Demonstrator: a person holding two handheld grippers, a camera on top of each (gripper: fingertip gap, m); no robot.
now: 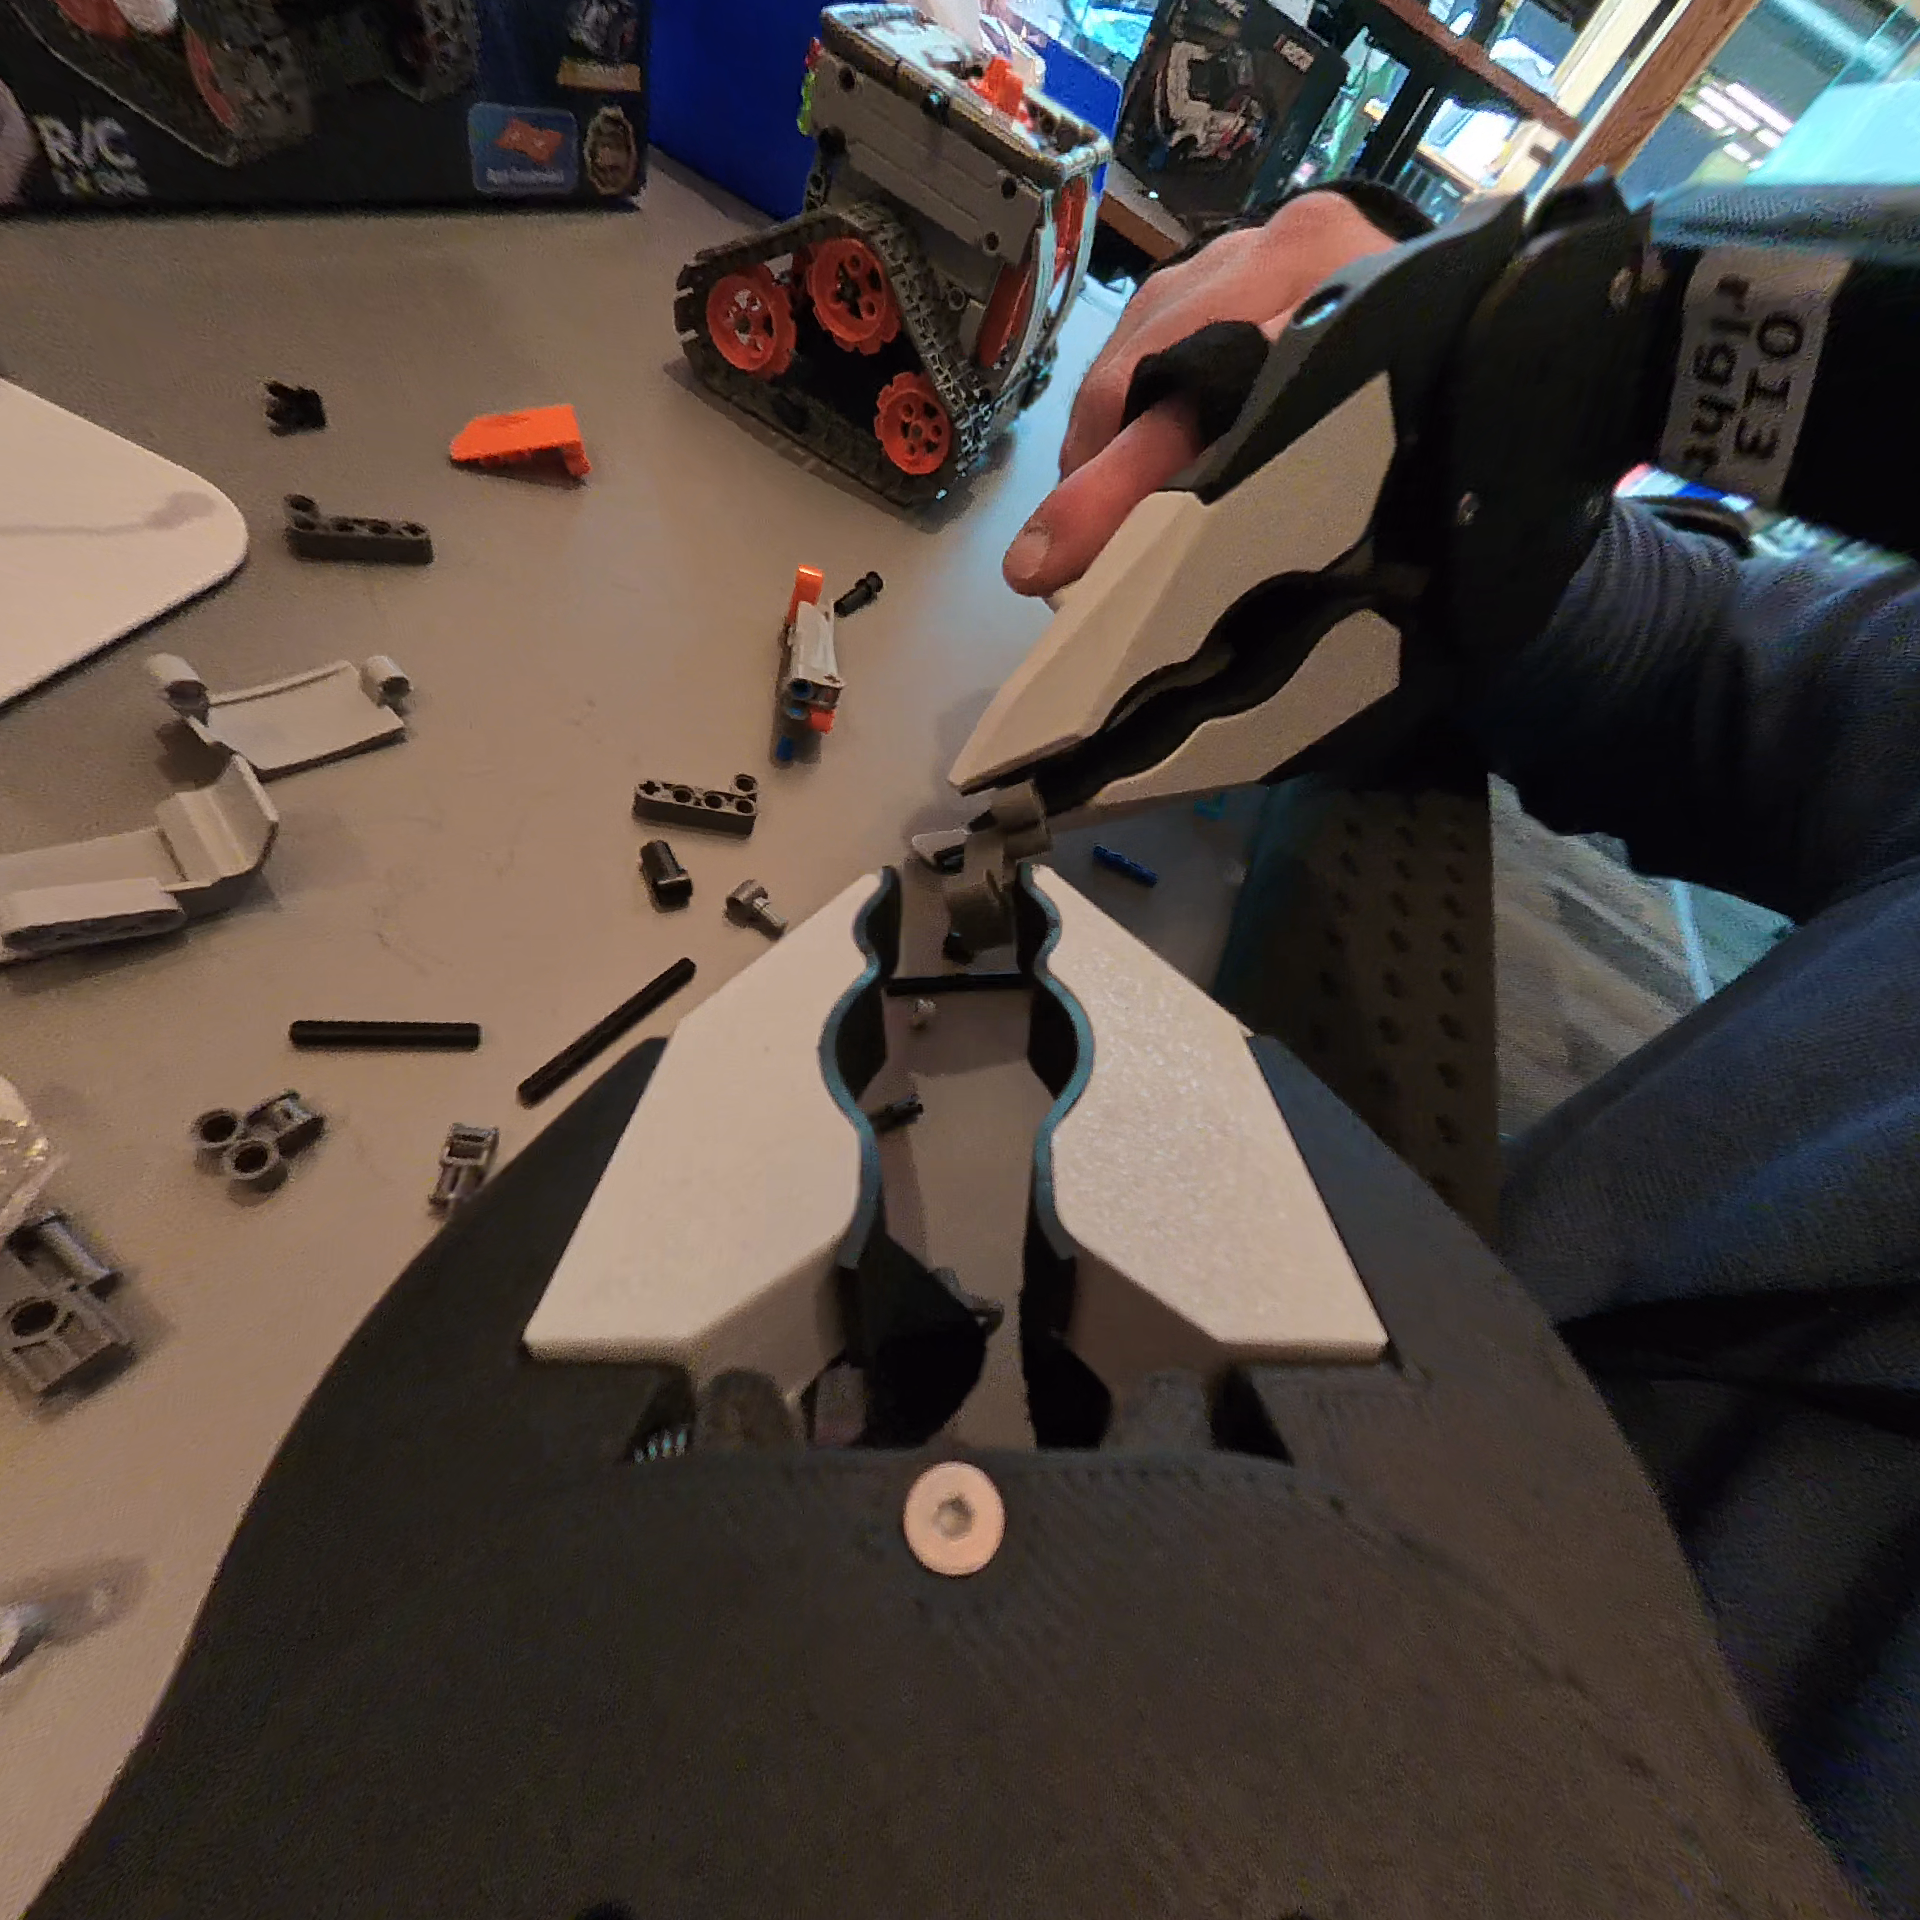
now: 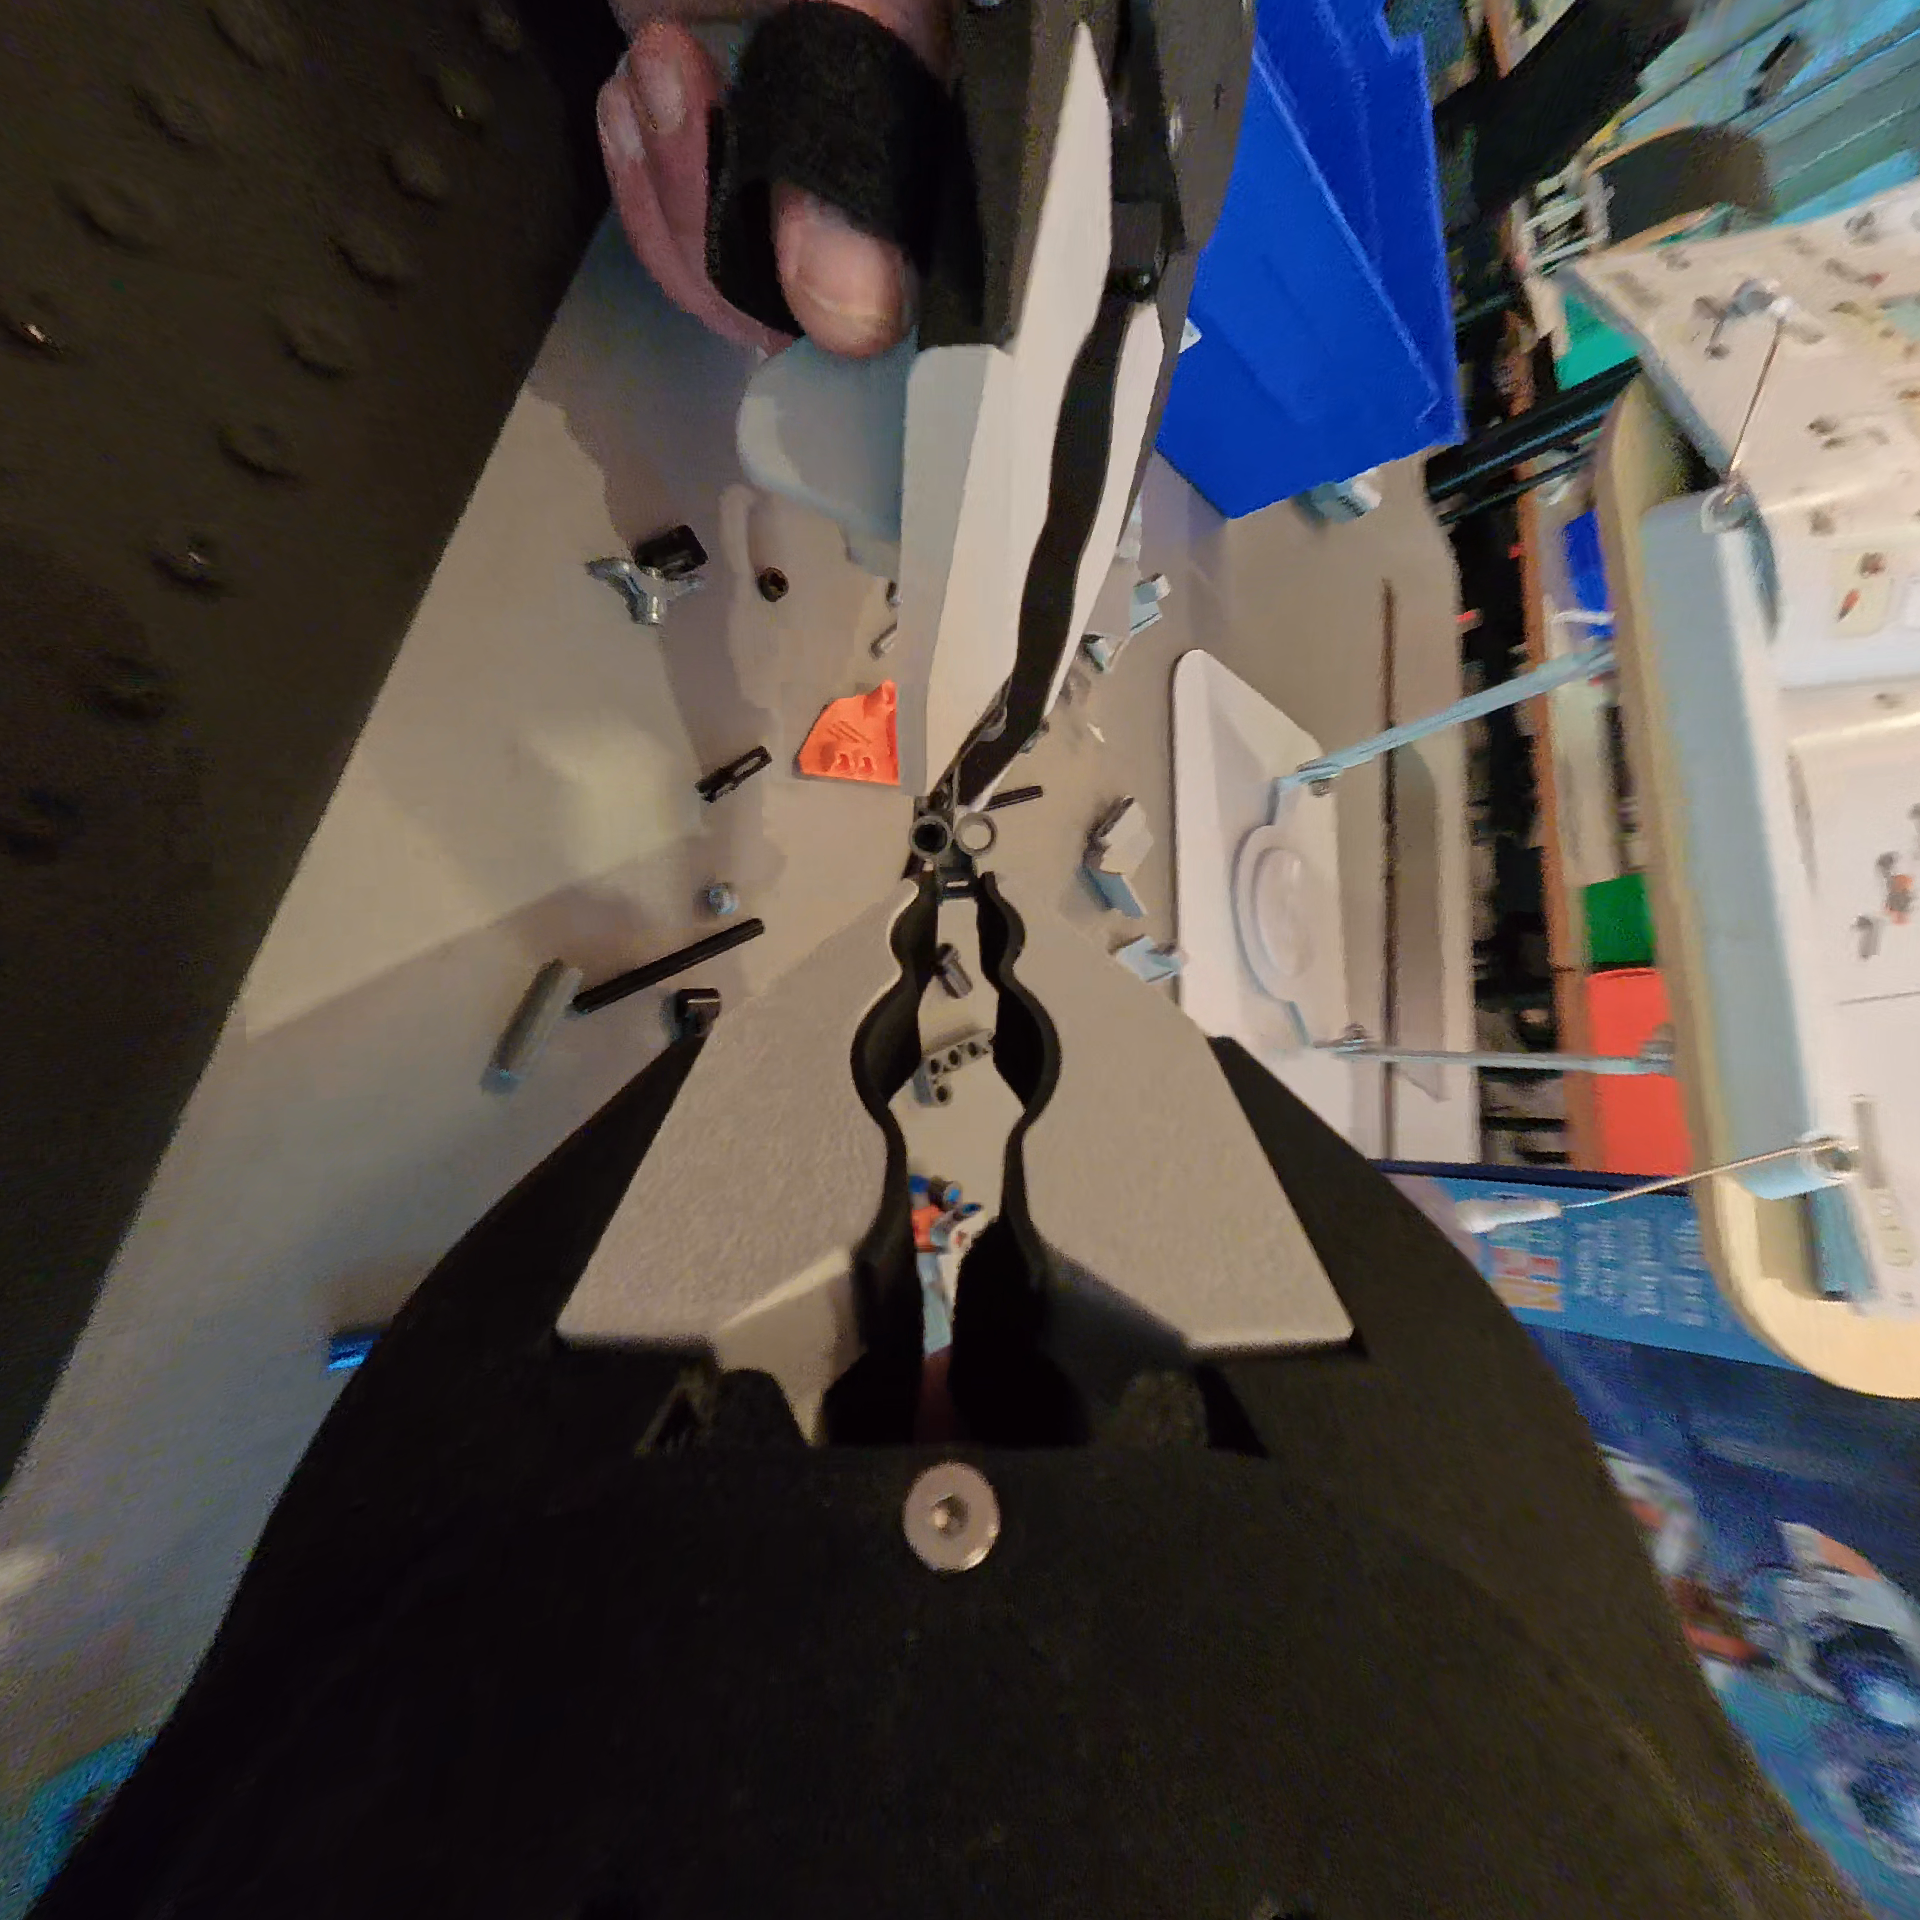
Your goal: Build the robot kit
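Note:
My left gripper (image 1: pixel 961 883) is shut on a small grey connector assembly (image 1: pixel 987 883), held above the grey table (image 1: pixel 520 623) near its edge. My right gripper (image 1: pixel 992 798) comes in from the upper right, and its closed tips pinch the top of the same assembly. In the right wrist view my right gripper (image 2: pixel 951 896) grips the piece, whose two round holes (image 2: pixel 951 834) face the camera. The left gripper (image 2: pixel 961 790) meets it from above. A person's hand (image 1: pixel 1164 416) holds the right gripper.
Loose parts lie on the table: an orange panel (image 1: pixel 520 442), two black axles (image 1: pixel 384 1034), grey beams (image 1: pixel 358 530), curved grey panels (image 1: pixel 281 717). A tracked model with orange wheels (image 1: pixel 883 312) stands behind. A white tray (image 1: pixel 94 530) is left, a blue bin (image 2: pixel 1309 260) beyond. Both grippers' tips are close together, under 4 cm apart. The orange panel (image 1: pixel 520 442) is about equally far from each gripper, around 20 cm.

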